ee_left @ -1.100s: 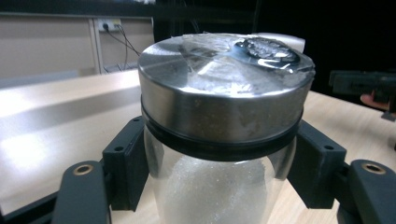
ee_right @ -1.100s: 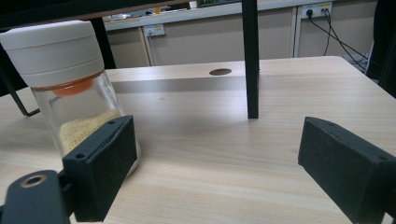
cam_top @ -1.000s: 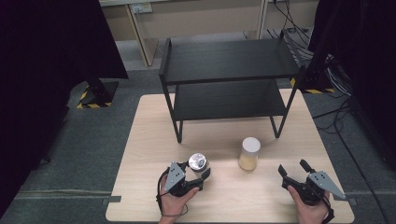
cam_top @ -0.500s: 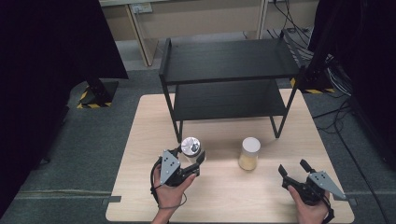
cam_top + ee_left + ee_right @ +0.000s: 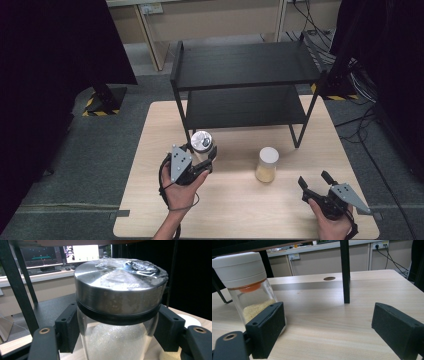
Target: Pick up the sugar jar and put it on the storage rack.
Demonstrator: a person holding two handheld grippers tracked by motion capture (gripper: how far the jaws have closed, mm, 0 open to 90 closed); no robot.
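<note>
High view, left gripper [image 5: 206, 159] clamped on steel-lidded jar [image 5: 202, 141], right gripper [image 5: 314, 179] apart.

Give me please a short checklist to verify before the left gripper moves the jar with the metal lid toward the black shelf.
1. Grip on the jar: the left gripper has both pads on the glass of the metal-lid jar, just under the lid. Ok.
2. Lid seated: it sits level on its black ring. Ok.
3. Jar clear of the table: its base is hidden. Cannot tell.
4. Lower level of the black shelf: nothing lies on it. Ok.
5. White-lid jar: it stands apart, to the side of the path. Ok.
6. Right gripper: open, holding nothing, away from the shelf. Ok.
</note>
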